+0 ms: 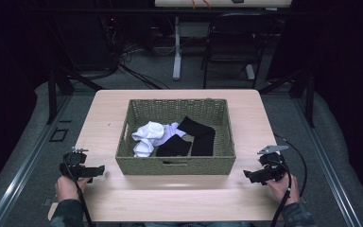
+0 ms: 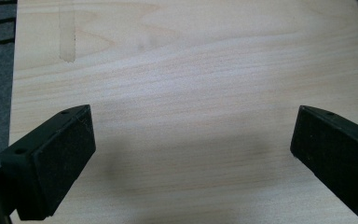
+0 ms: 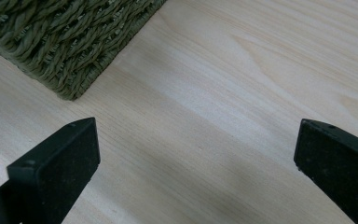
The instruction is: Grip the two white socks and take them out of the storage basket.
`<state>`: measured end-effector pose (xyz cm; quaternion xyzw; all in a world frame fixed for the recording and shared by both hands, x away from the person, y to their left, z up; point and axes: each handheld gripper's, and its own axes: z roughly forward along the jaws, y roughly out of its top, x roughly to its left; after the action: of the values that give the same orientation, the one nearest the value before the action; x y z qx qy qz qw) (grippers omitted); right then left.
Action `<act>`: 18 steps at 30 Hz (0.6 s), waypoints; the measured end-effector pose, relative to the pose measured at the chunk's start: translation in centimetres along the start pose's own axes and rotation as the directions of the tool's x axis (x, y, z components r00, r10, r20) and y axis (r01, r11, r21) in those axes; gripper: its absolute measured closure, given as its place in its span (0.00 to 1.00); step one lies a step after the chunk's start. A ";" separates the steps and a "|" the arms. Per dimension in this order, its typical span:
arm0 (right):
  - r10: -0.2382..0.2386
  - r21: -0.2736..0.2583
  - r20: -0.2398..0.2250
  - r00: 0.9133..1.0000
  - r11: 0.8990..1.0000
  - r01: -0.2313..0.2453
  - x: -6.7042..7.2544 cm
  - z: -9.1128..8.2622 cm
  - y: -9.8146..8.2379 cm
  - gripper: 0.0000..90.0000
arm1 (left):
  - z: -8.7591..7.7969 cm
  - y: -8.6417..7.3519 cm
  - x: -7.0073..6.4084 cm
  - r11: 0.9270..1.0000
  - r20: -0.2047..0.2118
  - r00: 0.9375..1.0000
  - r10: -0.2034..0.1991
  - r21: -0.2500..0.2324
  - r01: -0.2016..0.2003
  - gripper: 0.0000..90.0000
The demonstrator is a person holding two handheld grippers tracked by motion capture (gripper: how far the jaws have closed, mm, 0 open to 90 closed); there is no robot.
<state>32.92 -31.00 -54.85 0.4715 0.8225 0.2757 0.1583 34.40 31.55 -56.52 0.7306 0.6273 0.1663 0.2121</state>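
A green woven basket (image 1: 175, 166) stands in the middle of the light wooden table (image 1: 170, 194). Inside it lie white socks (image 1: 147, 137) at the left and black socks (image 1: 194, 137) beside them at the right. My left gripper (image 1: 99, 170) rests near the table's front left, beside the basket's front left corner, held by a hand. In its own view the left gripper (image 2: 193, 149) stands open over bare wood. My right gripper (image 1: 248, 177) is at the front right, by the basket's other corner. The right gripper (image 3: 198, 154) is open too, with the basket's corner (image 3: 70, 42) ahead of it.
Behind the table are a dark chair (image 1: 231, 42), a white desk leg (image 1: 177, 47) and cables on the grey floor. Bare table lies in front of the basket between my two hands. Cables trail from both grippers off the near edge.
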 end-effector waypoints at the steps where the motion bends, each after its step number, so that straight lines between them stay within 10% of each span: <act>1: 0.000 0.000 0.000 1.000 1.000 0.000 0.0 0.0 0.0 0.00 | 0.0 0.0 0.0 1.000 0.000 1.000 0.000 0.000 0.000 0.00; 18: -0.001 0.006 0.008 1.000 1.000 0.001 0.1 -0.1 0.0 0.00 | -0.1 0.5 -0.4 1.000 0.017 1.000 0.022 0.010 -0.022 0.00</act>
<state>32.77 -30.98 -54.75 0.4725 0.8230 0.2714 0.1605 34.76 31.14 -56.17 0.7400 0.6181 0.1593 0.2121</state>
